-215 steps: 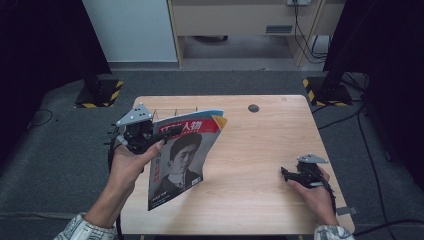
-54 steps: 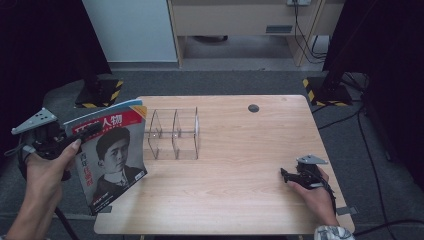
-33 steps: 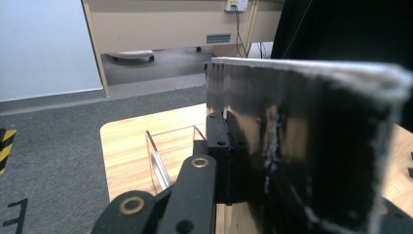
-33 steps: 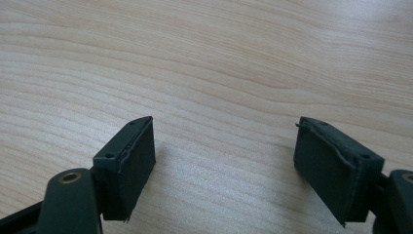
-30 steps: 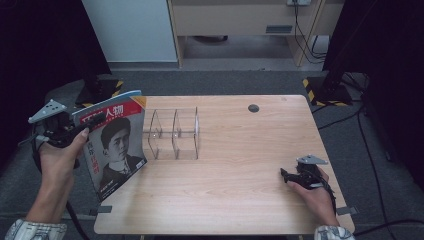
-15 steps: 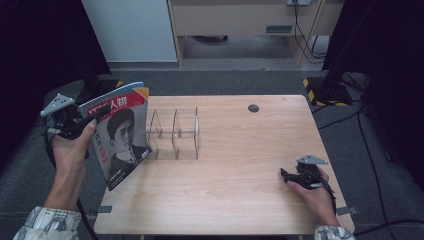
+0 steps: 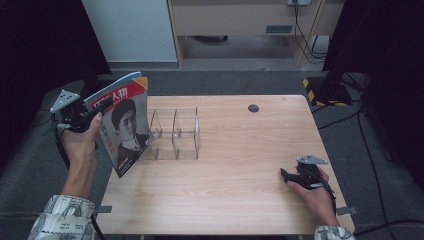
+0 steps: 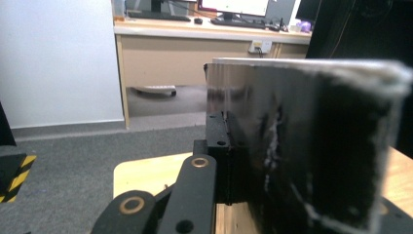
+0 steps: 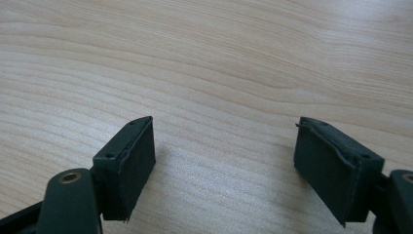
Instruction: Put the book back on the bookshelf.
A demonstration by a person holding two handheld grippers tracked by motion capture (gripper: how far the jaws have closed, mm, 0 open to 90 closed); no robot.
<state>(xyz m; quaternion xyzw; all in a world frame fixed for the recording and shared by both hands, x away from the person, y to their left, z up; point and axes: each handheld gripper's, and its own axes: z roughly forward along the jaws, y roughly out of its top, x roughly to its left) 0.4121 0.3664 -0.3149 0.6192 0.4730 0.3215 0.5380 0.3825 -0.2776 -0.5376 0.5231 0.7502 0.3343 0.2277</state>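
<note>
A magazine (image 7: 124,125) with a portrait on its cover and a red title band stands nearly upright over the table's left edge, with my left gripper (image 7: 92,116) shut on its left side. In the left gripper view the magazine's dark back (image 8: 311,151) stands edge-on against the left jaw. Just right of the magazine a clear acrylic rack (image 7: 175,134) with upright dividers stands on the table. My right gripper (image 7: 286,175) rests low on the table at the front right; in the right gripper view my right gripper (image 9: 224,165) is open with bare wood between its jaws.
The wooden table (image 7: 240,155) has a round cable grommet (image 7: 253,108) near its back edge. Beyond it are grey carpet, a white cabinet (image 7: 130,30) and a beige desk (image 7: 245,20). Yellow-black striped feet (image 7: 325,92) stand at the back right.
My left gripper has carried the magazine to the right and slightly down, closer to the acrylic rack, and stood it more upright. The right gripper has stayed where it was.
</note>
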